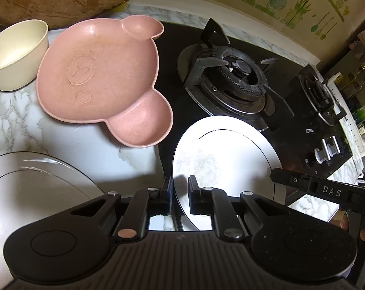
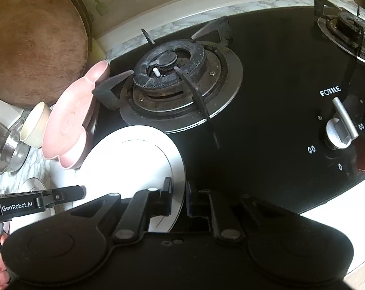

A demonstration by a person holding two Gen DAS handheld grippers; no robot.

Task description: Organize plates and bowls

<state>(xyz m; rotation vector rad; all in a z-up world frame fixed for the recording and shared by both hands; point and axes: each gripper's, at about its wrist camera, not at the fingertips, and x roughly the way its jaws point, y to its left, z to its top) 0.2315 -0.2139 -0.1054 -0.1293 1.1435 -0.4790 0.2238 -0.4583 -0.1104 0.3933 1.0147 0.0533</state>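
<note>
A white plate with a faint flower print is held over the black hob; it also shows in the right wrist view. My left gripper is shut on its left rim. My right gripper is shut on its right rim. A pink bear-shaped divided plate lies on the marble counter, with a cream bowl to its left. Another white plate sits at the lower left.
A gas burner with black pan supports lies behind the held plate, a second burner and knobs to the right. A round wooden board leans on the wall. A steel pot lid sits left.
</note>
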